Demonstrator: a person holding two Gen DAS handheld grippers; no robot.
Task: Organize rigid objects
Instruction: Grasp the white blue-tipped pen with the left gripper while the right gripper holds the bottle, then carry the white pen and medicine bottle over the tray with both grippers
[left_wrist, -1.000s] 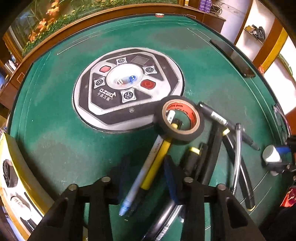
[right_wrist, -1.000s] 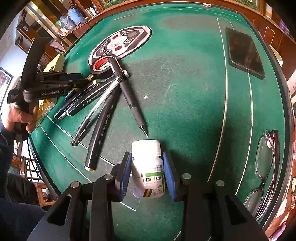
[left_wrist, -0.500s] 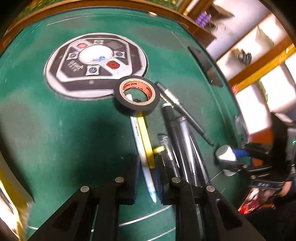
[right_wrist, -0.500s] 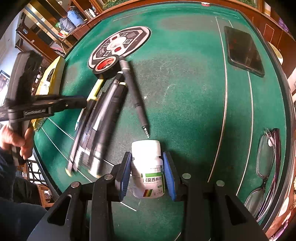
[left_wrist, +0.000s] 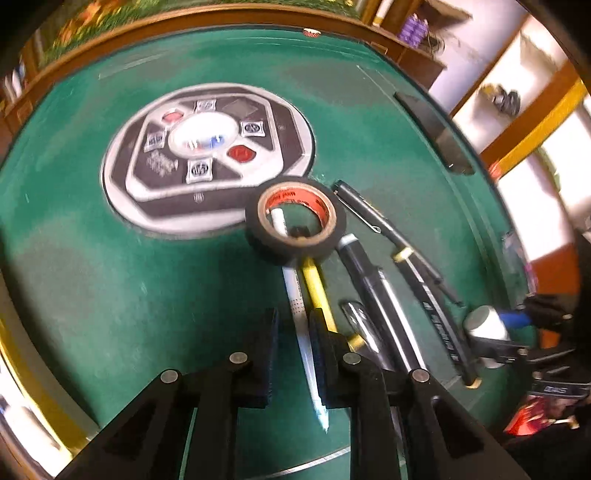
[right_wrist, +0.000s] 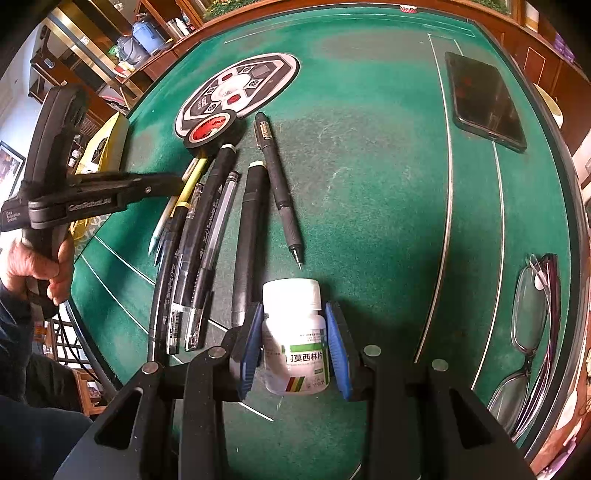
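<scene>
My left gripper (left_wrist: 291, 345), jaws narrowly parted, straddles the white pen (left_wrist: 303, 332) without visibly clamping it, beside the tape roll (left_wrist: 295, 220). Centre: black pens (right_wrist: 210, 236) lying roughly parallel on green felt (right_wrist: 369, 192). My right gripper (right_wrist: 294, 347) grips the white bottle (right_wrist: 295, 338).

Left wrist view motion-blurred throughout; markings on central panel (left_wrist: 207, 155) illegible. Tape roll (left_wrist: 295, 221) covering upper ends of white pen (left_wrist: 301, 325) and yellow pen (left_wrist: 317, 291). Bottle (right_wrist: 295, 339) label partly masked by right gripper (right_wrist: 295, 350) pads. Glasses (right_wrist: 532, 325) distorted at frame edge.
</scene>
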